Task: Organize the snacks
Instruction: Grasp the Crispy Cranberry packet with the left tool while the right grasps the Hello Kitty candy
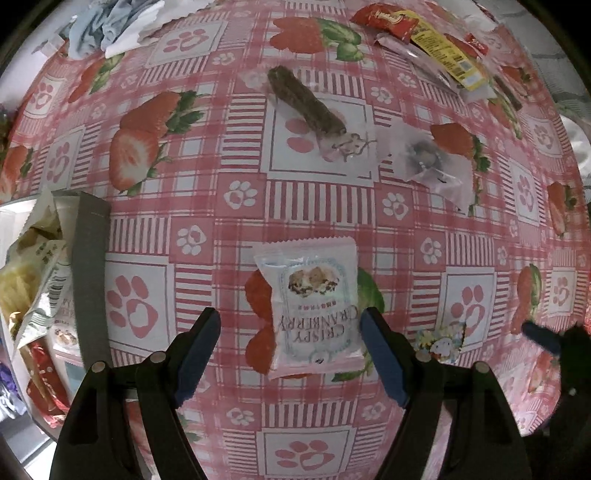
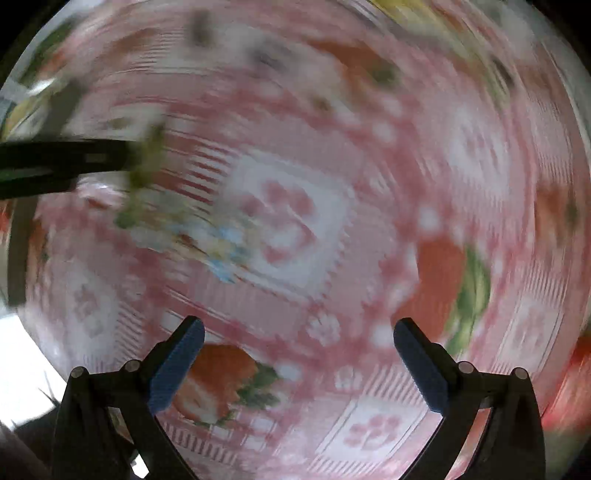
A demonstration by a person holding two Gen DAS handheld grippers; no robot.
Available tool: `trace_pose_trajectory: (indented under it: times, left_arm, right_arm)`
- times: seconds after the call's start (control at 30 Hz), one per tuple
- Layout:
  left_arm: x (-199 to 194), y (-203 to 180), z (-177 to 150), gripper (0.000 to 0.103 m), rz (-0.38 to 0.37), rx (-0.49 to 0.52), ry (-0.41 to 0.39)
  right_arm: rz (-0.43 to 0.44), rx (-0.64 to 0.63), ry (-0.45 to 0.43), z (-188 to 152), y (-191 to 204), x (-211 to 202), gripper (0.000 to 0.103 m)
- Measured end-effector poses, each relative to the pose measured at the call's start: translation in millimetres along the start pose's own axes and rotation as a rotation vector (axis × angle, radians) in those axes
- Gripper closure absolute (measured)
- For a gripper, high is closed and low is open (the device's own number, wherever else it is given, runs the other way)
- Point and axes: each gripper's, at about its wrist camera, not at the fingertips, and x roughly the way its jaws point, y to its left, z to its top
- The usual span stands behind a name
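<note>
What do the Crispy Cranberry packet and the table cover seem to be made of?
Crispy Cranberry packet: likely thin plastic film, glossy, with crimped zigzag end seams and light glare. Table cover: probably printed vinyl or oilcloth, smooth with a slight sheen; coated fabric cannot be ruled out.

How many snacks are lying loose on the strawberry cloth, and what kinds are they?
White cranberry packet: 1
Brown stick in clear wrap: 1
Clear packet with something grey: 1
Small cartoon packet: 1
Red packets, far corner: at least 2
Yellow packet: 1
Total: at least 7, besides the box's pile.
</note>
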Motion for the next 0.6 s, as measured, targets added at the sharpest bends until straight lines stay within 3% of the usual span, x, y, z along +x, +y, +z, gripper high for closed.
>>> trace_pose_trajectory:
  times: [0.13,0.3,0.33,0.4,0.5,0.6]
  left_arm:
    - [12.9,3.0,3.4,0.022,0.013,-0.002,0.021]
    - [21.5,2.7,6.8,0.02,0.025,0.021,0.025]
    - [21.9,3.3,6.2,0.02,0.027,0.026,0.023]
    - [24.2,3.3,6.3,0.02,0.023,0.028,0.019]
    - [26.2,3.7,7.3,0.021,0.03,0.038,0.014]
    - [18.4,-4.1,5.6,0.036,0.03,0.079,-0.001]
  right_arm:
    - [-0.007,-0.199,-0.048,19.8,33.1,-2.0,0.0]
    - [0.081,-0.259,-0.026,32.6,51.6,8.2,0.002]
    - [0.092,-0.252,-0.014,33.6,52.3,9.7,0.017]
    - [0.065,-0.252,-0.016,31.2,56.2,7.7,0.03]
    - [0.011,-0.268,-0.014,32.4,52.8,-2.7,0.062]
    - [0.017,-0.203,0.02,24.0,42.3,-1.7,0.065]
